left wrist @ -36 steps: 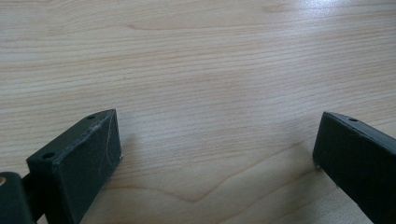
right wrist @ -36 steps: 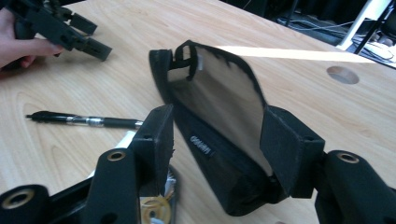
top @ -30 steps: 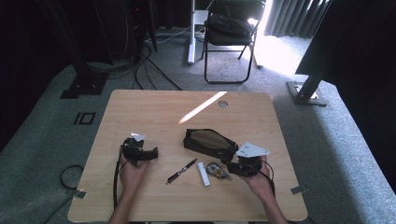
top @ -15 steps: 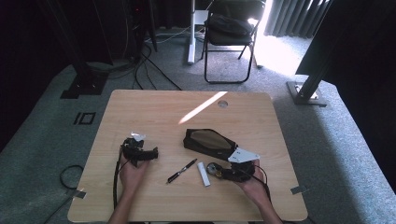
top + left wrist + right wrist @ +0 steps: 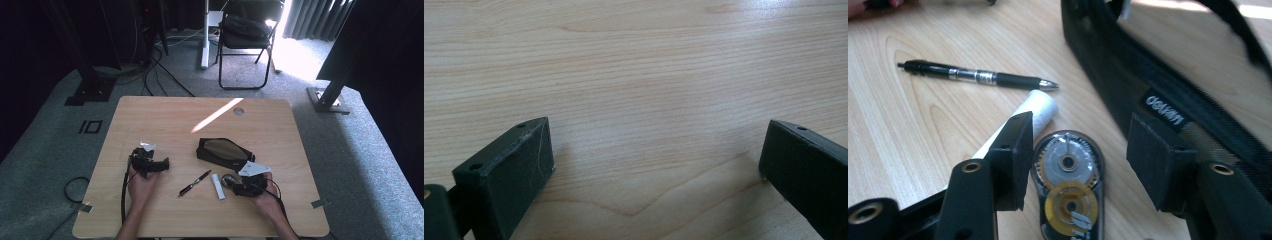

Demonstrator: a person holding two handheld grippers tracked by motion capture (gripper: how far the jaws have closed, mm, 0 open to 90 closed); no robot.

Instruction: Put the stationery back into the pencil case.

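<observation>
The correction-tape dispenser (image 5: 1068,187) lies flat on the table (image 5: 165,117), near the person's edge and towards the right, and it sits between the 2 jaws of the right gripper (image 5: 1080,160), which are spread apart with the pads not yet pressing on it; they have just been opening a little wider with the dispenser between them. It looks like a small, light shell of clear hard plastic with 2 reels inside; stiff enough for a firm pinch, but smooth and rounded, so it may slip or squirt out unless the pads close square on its 2 long flat sides, about the middle where the casing is widest. The white stick (image 5: 1040,110) lies just beside it, touching or nearly touching the left-hand jaw, and it could get nudged or caught as the jaws close; the black pencil case (image 5: 1148,75) crowds the other side, close behind the right-hand jaw, leaving little room there. The black pen (image 5: 978,76) lies a little farther off, clear of the grasp. The left gripper (image 5: 654,165) rests well apart on bare wood, its jaws wide and empty.
</observation>
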